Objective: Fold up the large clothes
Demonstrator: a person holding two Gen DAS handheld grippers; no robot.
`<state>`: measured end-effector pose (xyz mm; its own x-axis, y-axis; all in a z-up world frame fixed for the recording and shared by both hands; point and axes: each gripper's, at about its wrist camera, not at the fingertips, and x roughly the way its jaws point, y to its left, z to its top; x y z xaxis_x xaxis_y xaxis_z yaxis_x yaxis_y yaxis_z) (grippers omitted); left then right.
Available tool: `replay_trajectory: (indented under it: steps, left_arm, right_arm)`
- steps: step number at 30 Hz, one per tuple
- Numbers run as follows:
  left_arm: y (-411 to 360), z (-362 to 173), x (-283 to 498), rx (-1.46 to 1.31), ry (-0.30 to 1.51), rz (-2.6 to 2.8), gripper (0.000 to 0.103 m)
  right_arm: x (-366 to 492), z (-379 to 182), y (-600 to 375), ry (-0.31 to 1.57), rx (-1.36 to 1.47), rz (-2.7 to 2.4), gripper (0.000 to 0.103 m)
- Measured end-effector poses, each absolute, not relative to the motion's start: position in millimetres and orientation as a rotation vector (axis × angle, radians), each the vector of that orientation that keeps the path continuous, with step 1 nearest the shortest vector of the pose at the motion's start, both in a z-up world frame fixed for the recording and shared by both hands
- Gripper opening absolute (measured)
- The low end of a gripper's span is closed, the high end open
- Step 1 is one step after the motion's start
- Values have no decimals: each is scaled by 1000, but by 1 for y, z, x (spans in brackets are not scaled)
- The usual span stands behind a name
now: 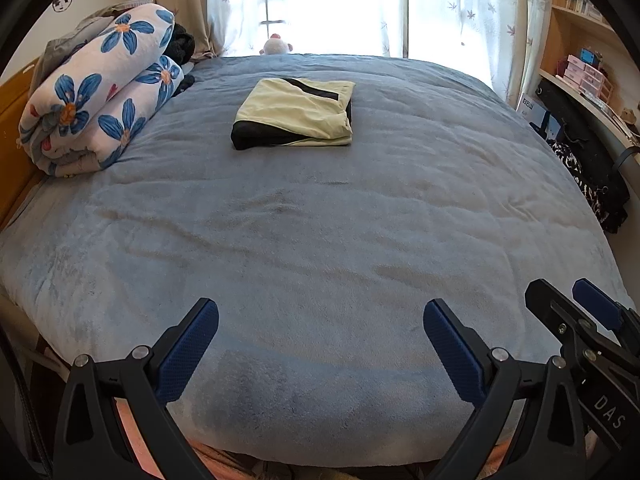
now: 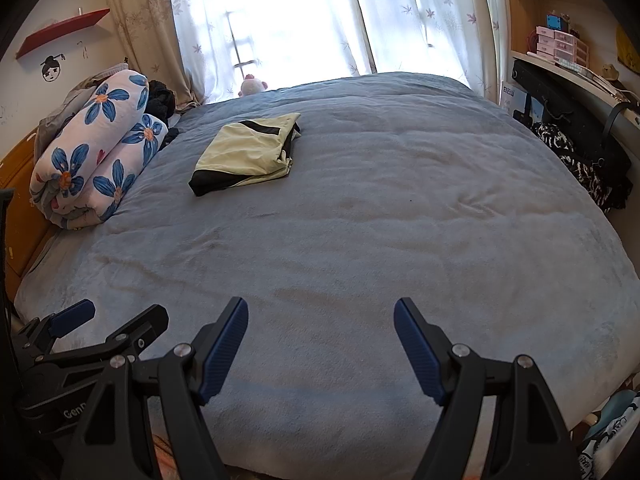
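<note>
A pale yellow and black garment point(image 1: 296, 114) lies folded into a neat rectangle on the far middle of the blue-grey bed cover point(image 1: 320, 240); it also shows in the right wrist view point(image 2: 248, 152). My left gripper point(image 1: 320, 320) is open and empty over the near edge of the bed, far from the garment. My right gripper point(image 2: 320, 320) is open and empty beside it, also at the near edge. The right gripper shows at the right edge of the left wrist view point(image 1: 576, 300), and the left gripper at the left edge of the right wrist view point(image 2: 116, 316).
A rolled floral quilt point(image 1: 96, 92) lies at the bed's far left by an orange headboard point(image 1: 12, 120). A small plush toy point(image 1: 276, 45) sits at the far edge under the curtained window. Shelves and a desk with boxes and dark bags point(image 1: 580, 152) line the right side.
</note>
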<state>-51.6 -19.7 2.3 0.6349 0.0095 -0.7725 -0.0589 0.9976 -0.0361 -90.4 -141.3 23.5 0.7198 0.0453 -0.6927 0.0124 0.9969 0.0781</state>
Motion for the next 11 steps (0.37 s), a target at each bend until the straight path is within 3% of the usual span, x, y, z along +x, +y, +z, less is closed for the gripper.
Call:
replay_trajectory:
  steps: [11]
  left_arm:
    - [-21, 3, -51, -60, 888, 35, 101]
  right_arm:
    - [-89, 24, -143, 769, 78, 19, 76]
